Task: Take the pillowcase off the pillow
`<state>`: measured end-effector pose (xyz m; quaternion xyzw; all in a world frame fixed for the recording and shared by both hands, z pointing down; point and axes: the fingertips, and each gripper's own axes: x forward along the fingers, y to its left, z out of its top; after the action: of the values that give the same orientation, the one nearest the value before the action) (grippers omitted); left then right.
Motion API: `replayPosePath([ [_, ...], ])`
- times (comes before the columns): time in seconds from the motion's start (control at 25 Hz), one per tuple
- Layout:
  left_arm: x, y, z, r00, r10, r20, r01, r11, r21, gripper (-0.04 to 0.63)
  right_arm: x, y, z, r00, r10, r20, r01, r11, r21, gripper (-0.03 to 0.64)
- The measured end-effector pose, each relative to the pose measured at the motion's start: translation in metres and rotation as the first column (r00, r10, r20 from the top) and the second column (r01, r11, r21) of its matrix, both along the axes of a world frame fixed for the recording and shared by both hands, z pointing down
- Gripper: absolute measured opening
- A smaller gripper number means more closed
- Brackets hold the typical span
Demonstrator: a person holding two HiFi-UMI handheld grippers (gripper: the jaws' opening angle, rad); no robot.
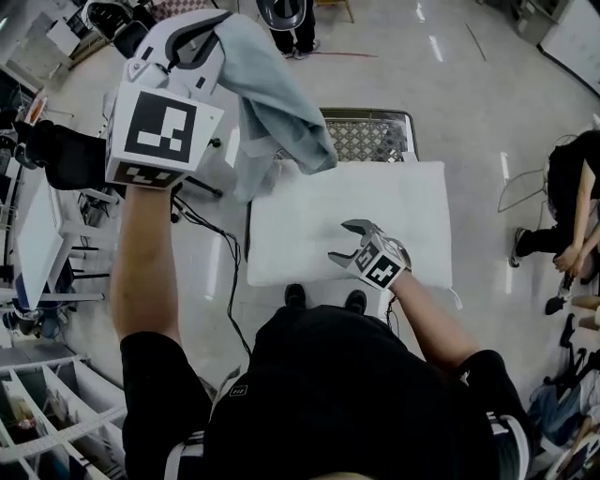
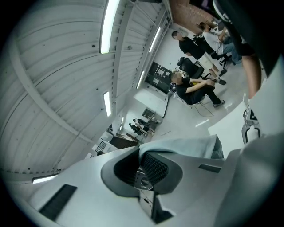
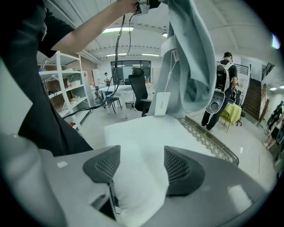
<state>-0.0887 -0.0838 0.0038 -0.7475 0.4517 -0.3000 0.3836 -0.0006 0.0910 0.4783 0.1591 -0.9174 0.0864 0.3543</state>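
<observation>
The light blue pillowcase [image 1: 272,103] hangs free in the air from my left gripper [image 1: 202,37], which is raised high at the upper left and shut on the cloth. The left gripper view shows the cloth [image 2: 186,145] pinched between the pads. The bare white pillow [image 1: 375,202] lies flat below, apart from the pillowcase. My right gripper [image 1: 349,242] is at the pillow's near edge, and a fold of the pillow [image 3: 142,133] fills the gap between its wide-set pads. The pillowcase [image 3: 191,57] and its white tag dangle above the pillow.
A metal mesh stand [image 1: 370,136] shows behind the pillow. A black cable [image 1: 230,272] runs down the floor on the left. A desk [image 1: 37,234] and shelves [image 1: 47,412] stand at the left. A person [image 1: 572,216] sits at the right and another [image 1: 291,23] stands beyond.
</observation>
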Motion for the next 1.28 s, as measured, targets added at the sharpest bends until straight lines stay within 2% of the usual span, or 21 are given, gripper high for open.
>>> replayPosePath([
  [0.2,0.079,0.029,-0.042,0.993,0.101,-0.056,-0.099,0.994,0.035,0.009,0.037,-0.003,-0.014,0.999,0.026,0.044,-0.027,0.999,0.029,0.321],
  [0.32,0.113,0.035,-0.036,0.986,0.148,-0.074,-0.146,0.989,0.029,0.009,0.066,-0.007,-0.016,0.994,0.092,0.059,-0.093,0.995,0.022,0.319],
  [0.4,0.123,0.034,-0.010,0.981,0.163,-0.105,-0.166,0.986,-0.025,0.009,0.083,-0.008,-0.016,0.988,0.136,0.068,-0.137,0.990,0.011,0.311],
  [0.52,0.124,0.027,0.049,0.981,0.141,-0.136,-0.159,0.978,-0.131,0.009,0.102,-0.008,-0.013,0.980,0.186,0.065,-0.187,0.982,-0.005,0.310],
  [0.64,0.120,0.025,0.109,0.980,0.115,-0.165,-0.152,0.961,-0.231,0.009,0.118,-0.004,-0.007,0.972,0.230,0.051,-0.229,0.973,-0.015,0.310],
  [0.92,0.120,0.034,0.200,0.979,0.113,-0.172,-0.168,0.922,-0.348,0.011,0.144,-0.002,-0.007,0.935,0.350,0.052,-0.349,0.937,-0.029,0.304],
  [1.0,0.117,0.036,0.223,0.980,0.113,-0.163,-0.170,0.900,-0.401,0.011,0.146,-0.003,-0.008,0.931,0.362,0.047,-0.362,0.932,-0.022,0.304],
  [1.08,0.113,0.039,0.250,0.984,0.112,-0.141,-0.166,0.866,-0.471,0.011,0.144,-0.004,-0.014,0.922,0.383,0.060,-0.382,0.924,-0.026,0.304],
  [1.28,0.089,0.071,0.324,0.987,0.109,-0.119,-0.160,0.750,-0.642,0.087,0.151,-0.010,-0.026,0.884,0.457,0.101,-0.457,0.889,-0.017,0.293],
])
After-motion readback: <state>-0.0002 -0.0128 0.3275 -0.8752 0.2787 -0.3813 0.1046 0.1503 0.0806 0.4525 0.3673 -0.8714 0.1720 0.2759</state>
